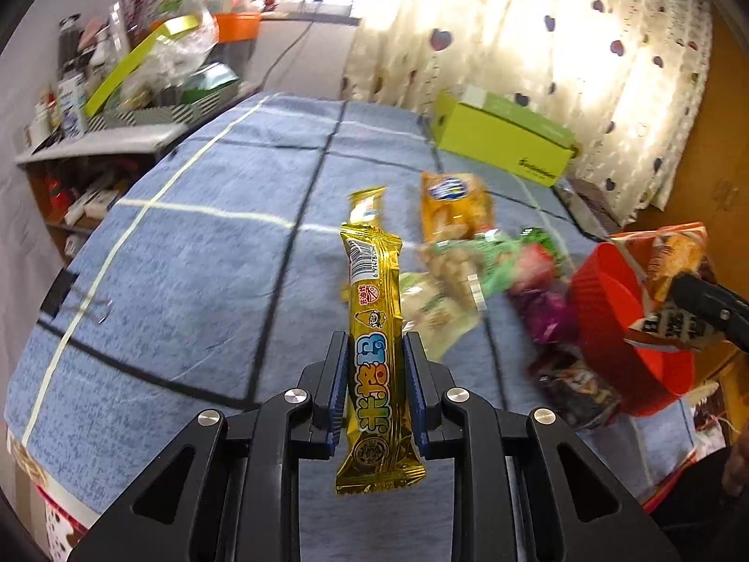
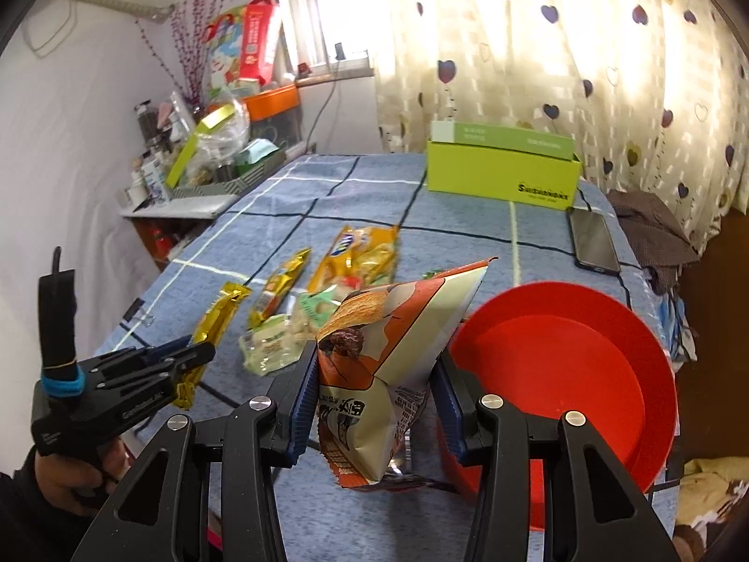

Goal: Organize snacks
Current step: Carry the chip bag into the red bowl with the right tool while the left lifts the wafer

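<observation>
Clamping a long gold snack bar [image 1: 374,356] between its blue-padded fingers, the left gripper [image 1: 374,374] is holding the bar lengthwise above the blue checked tablecloth [image 1: 187,257], the barcode end pointing away from the camera. Off to its right, the right gripper [image 2: 372,403] is pinching the lower part of an orange and white chip bag [image 2: 388,351], which is standing tilted right beside the rim of the red bowl [image 2: 585,360]; the bowl is sitting at the near right edge of the table with nothing visible inside it. Just beyond, several more snacks are lying loose on the cloth: a pale green packet [image 2: 271,346], a second gold bar [image 2: 278,288] and a yellow bag [image 2: 360,257], with purple and dark packets [image 1: 547,304] lying blurred near the bowl in the left view. Farther back, a black phone [image 2: 594,241] is lying flat, and a lime green box [image 2: 501,173] is sitting at the far edge, in front of the heart-patterned curtain [image 2: 561,47].
</observation>
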Available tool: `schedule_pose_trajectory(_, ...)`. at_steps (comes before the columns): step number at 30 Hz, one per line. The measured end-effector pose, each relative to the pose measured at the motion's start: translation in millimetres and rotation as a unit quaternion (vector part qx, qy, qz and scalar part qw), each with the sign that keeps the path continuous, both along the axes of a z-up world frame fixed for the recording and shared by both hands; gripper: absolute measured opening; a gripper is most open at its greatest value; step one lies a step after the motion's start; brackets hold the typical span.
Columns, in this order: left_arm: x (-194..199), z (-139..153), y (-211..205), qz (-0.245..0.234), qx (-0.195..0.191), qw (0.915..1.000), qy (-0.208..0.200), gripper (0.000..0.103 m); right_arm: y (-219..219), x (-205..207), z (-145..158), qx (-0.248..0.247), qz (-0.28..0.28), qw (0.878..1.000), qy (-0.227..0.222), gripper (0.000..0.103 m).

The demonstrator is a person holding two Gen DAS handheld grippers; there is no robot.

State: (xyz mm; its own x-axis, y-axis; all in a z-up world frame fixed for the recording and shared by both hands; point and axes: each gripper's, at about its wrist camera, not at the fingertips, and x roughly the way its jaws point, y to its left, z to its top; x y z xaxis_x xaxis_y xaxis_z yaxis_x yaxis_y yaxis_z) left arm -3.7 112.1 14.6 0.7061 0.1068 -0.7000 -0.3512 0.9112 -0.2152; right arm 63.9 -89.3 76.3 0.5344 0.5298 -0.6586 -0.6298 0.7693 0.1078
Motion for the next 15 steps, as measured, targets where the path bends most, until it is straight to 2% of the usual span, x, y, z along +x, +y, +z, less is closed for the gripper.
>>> schedule_pose_trajectory(7,22,20,-33,-0.049,0.009,0.9986,-0.016,0.024,-37,26,2,0.002,-0.031,0.999,0.018,0.043)
schedule_pose_trajectory(15,56,41,-78,-0.115,0.013,0.9927,-0.035,0.024,-73,50,-8,0.001,-0.072,0.996,0.048,0.043)
